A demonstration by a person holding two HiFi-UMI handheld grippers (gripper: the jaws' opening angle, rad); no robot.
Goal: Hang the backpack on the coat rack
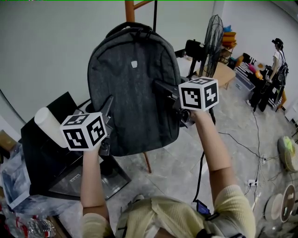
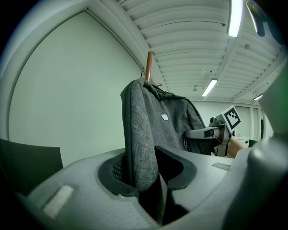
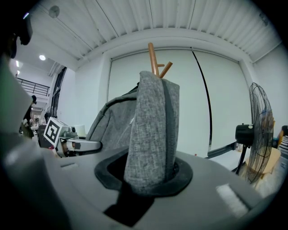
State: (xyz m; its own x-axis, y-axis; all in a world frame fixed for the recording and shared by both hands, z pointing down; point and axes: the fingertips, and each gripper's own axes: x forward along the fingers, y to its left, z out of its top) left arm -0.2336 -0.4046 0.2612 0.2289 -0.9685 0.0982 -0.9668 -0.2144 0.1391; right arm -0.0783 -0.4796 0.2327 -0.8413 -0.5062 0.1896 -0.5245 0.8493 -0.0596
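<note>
A dark grey backpack (image 1: 132,93) hangs upright in front of the wooden coat rack (image 1: 129,10), its top handle up by the pole. My left gripper (image 1: 108,109) is shut on the bag's lower left edge, and my right gripper (image 1: 162,89) is shut on its right side. The left gripper view has grey fabric (image 2: 144,134) pinched between the pads of the left gripper (image 2: 141,179), the rack pole (image 2: 148,65) behind the bag and the right gripper (image 2: 202,133) across it. In the right gripper view the right gripper (image 3: 148,179) clamps a fold of the backpack (image 3: 150,130) below the rack's pegs (image 3: 155,58).
A standing fan (image 1: 212,39) is just right of the rack. A black case (image 1: 46,144) and a white roll (image 1: 46,123) sit at lower left. Cables (image 1: 242,144) run over the tiled floor. A person (image 1: 277,60) stands far right among cluttered furniture.
</note>
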